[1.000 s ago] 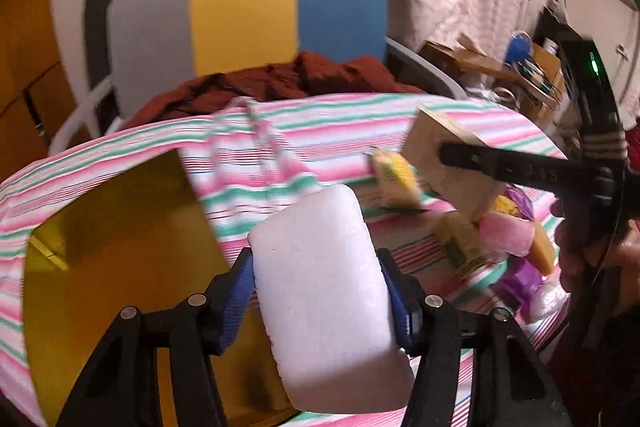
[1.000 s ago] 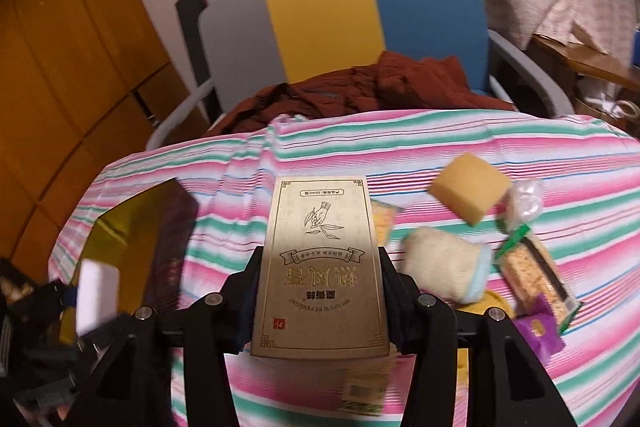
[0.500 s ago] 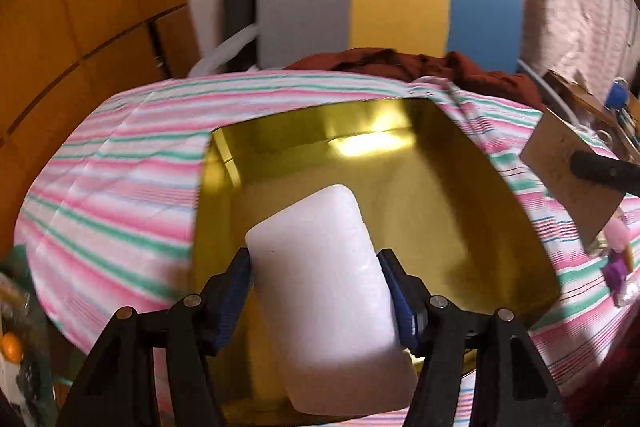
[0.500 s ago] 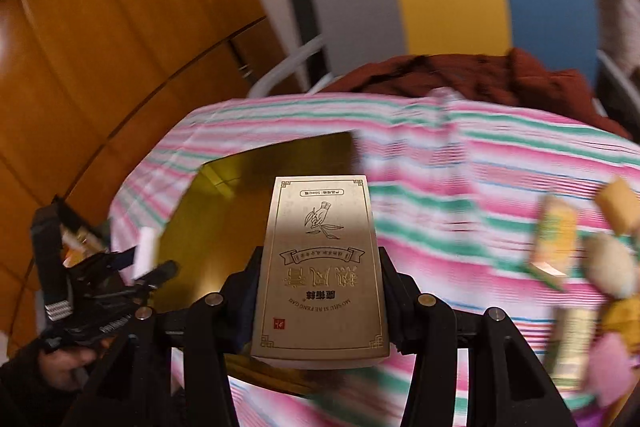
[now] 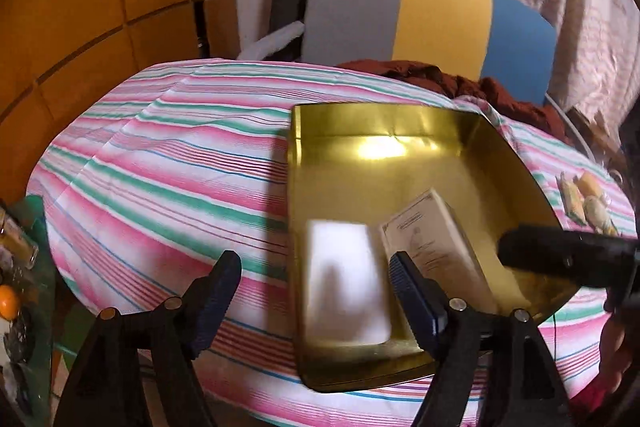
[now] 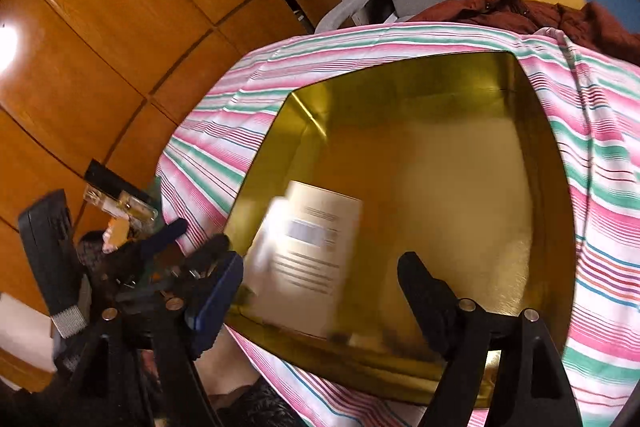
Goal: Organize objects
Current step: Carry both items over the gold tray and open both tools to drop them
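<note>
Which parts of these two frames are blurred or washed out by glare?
Left wrist: the white block is motion-smeared, and glare blooms on the gold tray's far wall. Right wrist: the box is smeared, its print unreadable; a lamp flare burns out the left edge.

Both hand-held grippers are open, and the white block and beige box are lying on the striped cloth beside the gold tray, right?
Not quite. The left wrist view shows the white block and beige box lying inside the gold tray, not on the striped cloth. Both hand-held grippers are open.

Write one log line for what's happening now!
left tongs: open | right tongs: open | white block, box: in gold tray
</note>
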A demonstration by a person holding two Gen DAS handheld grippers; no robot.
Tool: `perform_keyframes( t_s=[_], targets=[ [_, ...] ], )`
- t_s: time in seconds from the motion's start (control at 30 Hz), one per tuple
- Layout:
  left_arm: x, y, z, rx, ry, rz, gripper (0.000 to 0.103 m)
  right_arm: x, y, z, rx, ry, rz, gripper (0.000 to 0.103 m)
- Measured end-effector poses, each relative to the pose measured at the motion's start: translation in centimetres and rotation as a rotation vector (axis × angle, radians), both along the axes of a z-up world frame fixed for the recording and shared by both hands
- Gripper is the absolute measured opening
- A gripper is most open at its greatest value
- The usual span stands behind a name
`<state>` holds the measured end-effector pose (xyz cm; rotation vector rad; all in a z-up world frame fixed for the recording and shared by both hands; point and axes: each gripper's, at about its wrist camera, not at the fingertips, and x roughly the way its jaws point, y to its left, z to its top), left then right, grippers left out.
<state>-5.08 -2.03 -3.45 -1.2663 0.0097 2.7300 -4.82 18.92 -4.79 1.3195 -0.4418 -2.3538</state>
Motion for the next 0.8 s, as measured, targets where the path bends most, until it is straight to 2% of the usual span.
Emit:
perform_keyframes(
  t_s=[0.1,0.23,0.27,0.57,0.8],
  targets=[
    [0.2,-0.8,0.4,0.020,0.002,0.046,0.078,0.9,-0.3,0.6,0.057,0.031,-0.015,0.084],
    [0.7,-0.5,1.6,0.034,0.026,0.059,0.078,2.2,-0.7,2.1,0.154,0.110,-0.051,0.100],
    [0.8,-0.1,2.0,0.030,0.037,0.054,0.078,2.6,-0.8,2.4,0.180,0.133,-0.061,0.101],
    [2.2,2.2,4.0,0.006,0.103,-0.003,0.078,5.2,-0.3,4.4,0.418,0.304,-0.187,0.103],
    [3.0,4.1,4.5,-0.003,0.121,-0.067,0.078,6.2,2.2,4.3,0.469,0.309,-0.262,0.103]
  ],
)
